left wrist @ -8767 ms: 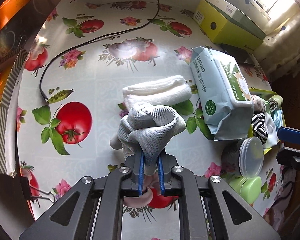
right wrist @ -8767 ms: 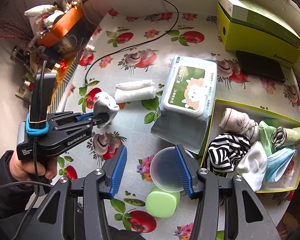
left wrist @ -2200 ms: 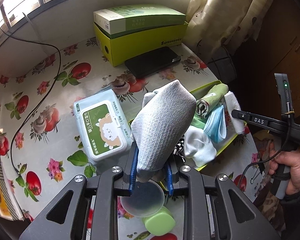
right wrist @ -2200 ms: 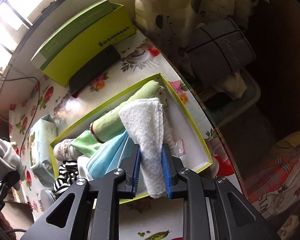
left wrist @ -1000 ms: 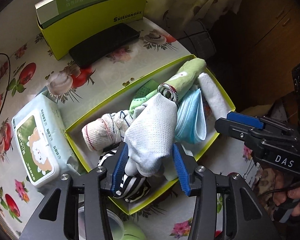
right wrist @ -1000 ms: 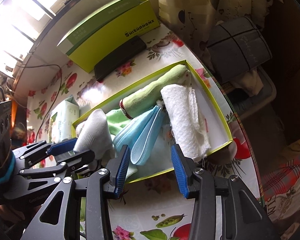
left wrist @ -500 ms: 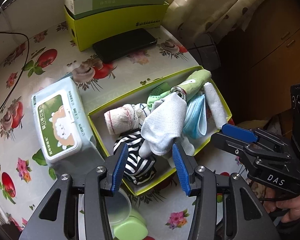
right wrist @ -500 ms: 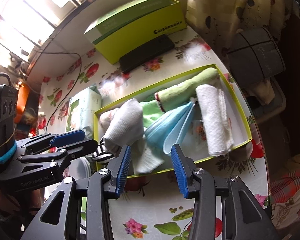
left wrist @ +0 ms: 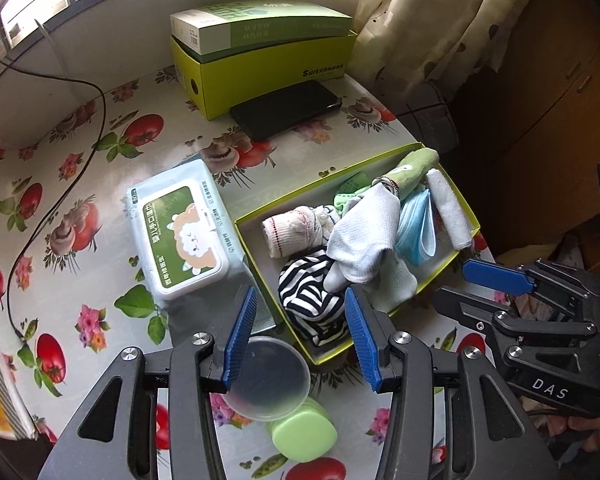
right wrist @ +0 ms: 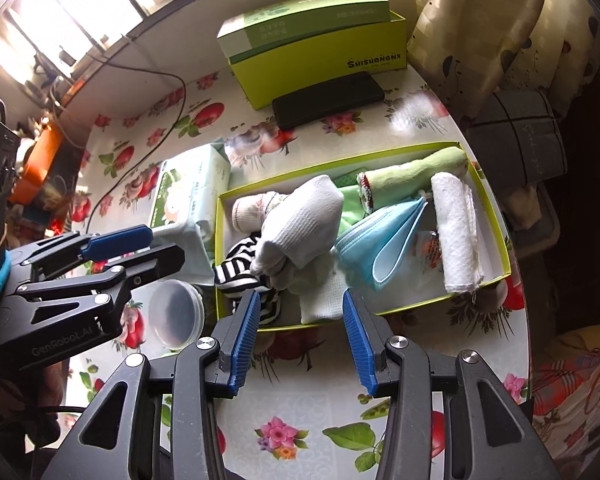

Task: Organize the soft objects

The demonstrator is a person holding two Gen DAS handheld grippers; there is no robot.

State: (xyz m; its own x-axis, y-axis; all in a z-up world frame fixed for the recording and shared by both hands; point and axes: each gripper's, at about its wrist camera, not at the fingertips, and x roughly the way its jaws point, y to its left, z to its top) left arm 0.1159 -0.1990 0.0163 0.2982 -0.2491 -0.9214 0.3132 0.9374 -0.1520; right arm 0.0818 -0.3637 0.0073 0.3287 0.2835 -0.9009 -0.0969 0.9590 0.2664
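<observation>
A shallow yellow-green box (left wrist: 256, 264) (right wrist: 218, 260) on the flowered table holds the soft things. A pale grey glove (left wrist: 364, 240) (right wrist: 300, 220) lies on top in its middle. A rolled white towel (left wrist: 448, 208) (right wrist: 456, 228) lies along its right side, next to blue face masks (left wrist: 414, 228). A striped cloth (left wrist: 312, 300), a green roll (left wrist: 414, 168) and a red-trimmed sock (left wrist: 288, 228) are there too. My left gripper (left wrist: 300, 296) hangs open and empty above the box's near corner. My right gripper (right wrist: 300, 296) is empty, its jaws opening, above the near rim.
A wet-wipes pack (left wrist: 180, 236) lies left of the box. Behind it are a black phone (left wrist: 288, 108) and a tall yellow-green carton (left wrist: 268, 68). A clear lid (left wrist: 268, 380) and a green jar (left wrist: 304, 436) sit at the near edge. A black cable (left wrist: 60, 184) runs at left.
Both grippers let go of the glove and the towel, which now lie in the box. Over the last second both have drawn back and risen from it.
</observation>
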